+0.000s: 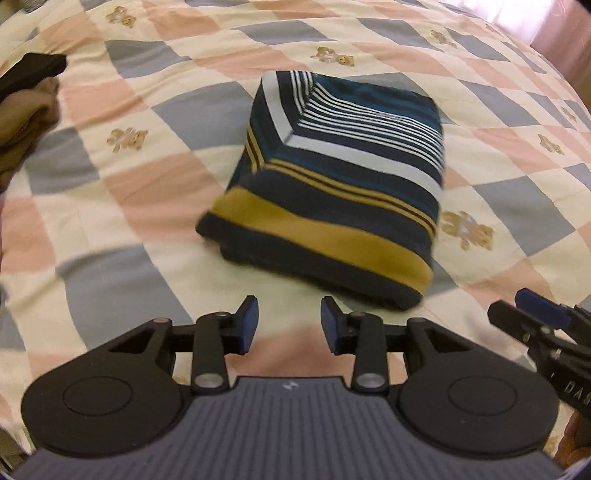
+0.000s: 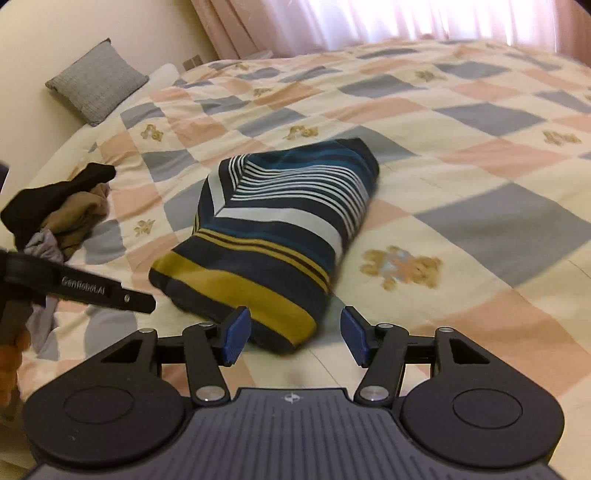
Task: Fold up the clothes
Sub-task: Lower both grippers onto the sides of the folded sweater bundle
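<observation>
Cutting into the lower left of the right wrist view, the left gripper (image 2: 147, 301) is seen only partly, while the pile of clothes (image 2: 70, 218) behind it is cropped. Both the left gripper (image 1: 289, 325) and right gripper (image 2: 295, 336) are held apart, gripping nothing. Just beyond, mid-frame, the folded striped garment (image 1: 332, 192) is laid on the checkered quilt (image 1: 110, 177).

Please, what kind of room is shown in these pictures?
Most likely a bedroom: a checked pink, grey and cream quilt with teddy bears, a grey woven cushion against the wall, and pink curtains behind.
</observation>
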Available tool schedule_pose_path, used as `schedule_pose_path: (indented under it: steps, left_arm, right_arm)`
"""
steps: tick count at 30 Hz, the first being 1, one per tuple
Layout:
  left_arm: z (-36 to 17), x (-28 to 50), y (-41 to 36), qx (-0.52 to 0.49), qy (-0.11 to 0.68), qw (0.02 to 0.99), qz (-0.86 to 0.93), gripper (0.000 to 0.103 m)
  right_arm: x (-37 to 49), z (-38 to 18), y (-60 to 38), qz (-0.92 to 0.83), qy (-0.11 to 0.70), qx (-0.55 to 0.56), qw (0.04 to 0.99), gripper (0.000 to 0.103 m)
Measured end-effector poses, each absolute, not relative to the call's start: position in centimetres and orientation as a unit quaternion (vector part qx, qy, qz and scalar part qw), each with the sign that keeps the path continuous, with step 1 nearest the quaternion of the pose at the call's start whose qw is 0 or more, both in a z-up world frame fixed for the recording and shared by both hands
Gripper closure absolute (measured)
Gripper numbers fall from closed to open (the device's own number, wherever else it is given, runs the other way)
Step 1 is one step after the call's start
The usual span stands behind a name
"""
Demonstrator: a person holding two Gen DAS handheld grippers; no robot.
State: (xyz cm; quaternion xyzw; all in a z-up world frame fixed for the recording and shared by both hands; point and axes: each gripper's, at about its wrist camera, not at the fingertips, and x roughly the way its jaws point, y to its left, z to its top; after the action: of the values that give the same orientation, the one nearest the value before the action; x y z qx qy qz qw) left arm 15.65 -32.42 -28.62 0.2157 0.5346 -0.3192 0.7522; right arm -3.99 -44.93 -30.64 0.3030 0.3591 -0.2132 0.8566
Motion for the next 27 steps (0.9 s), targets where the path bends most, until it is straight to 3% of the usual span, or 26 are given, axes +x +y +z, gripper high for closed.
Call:
schedule_pose_path:
  steps: [6,10,13,20,27]
  left_arm:
    - [-28.1,12.5,-32.5,0.211,0.539,0.757,-0.303,0.066]
    - [-28.8,12.4,-31.1,0.157,0.555,0.755,-0.311,0.054]
    - [-30.5,13.3,-28.0,0.037,0.576,0.746,-0.333,0.048]
    - [-38.3,17.7,-22.0,-0.305,0.615,0.673,-0.274,0.048]
    - [-42.8,20.7,-24.3,-0.361,0.571,0.687,-0.267,0.048]
  right_arm:
    - [-7.3,-29.8,-46.1,-0.202,0.353,0.314,0.858,0.043]
    - [-8.0,-30.7,-47.0,-0.196,0.359,0.336,0.849,0.042]
    - [-8.1,-31.9,-47.5,-0.188,0.362,0.36,0.839,0.039]
    - [-7.3,-35.5,-48.9,-0.172,0.377,0.423,0.806,0.039]
    - [-4.3,-36.6,-50.7,-0.165,0.387,0.43,0.799,0.038]
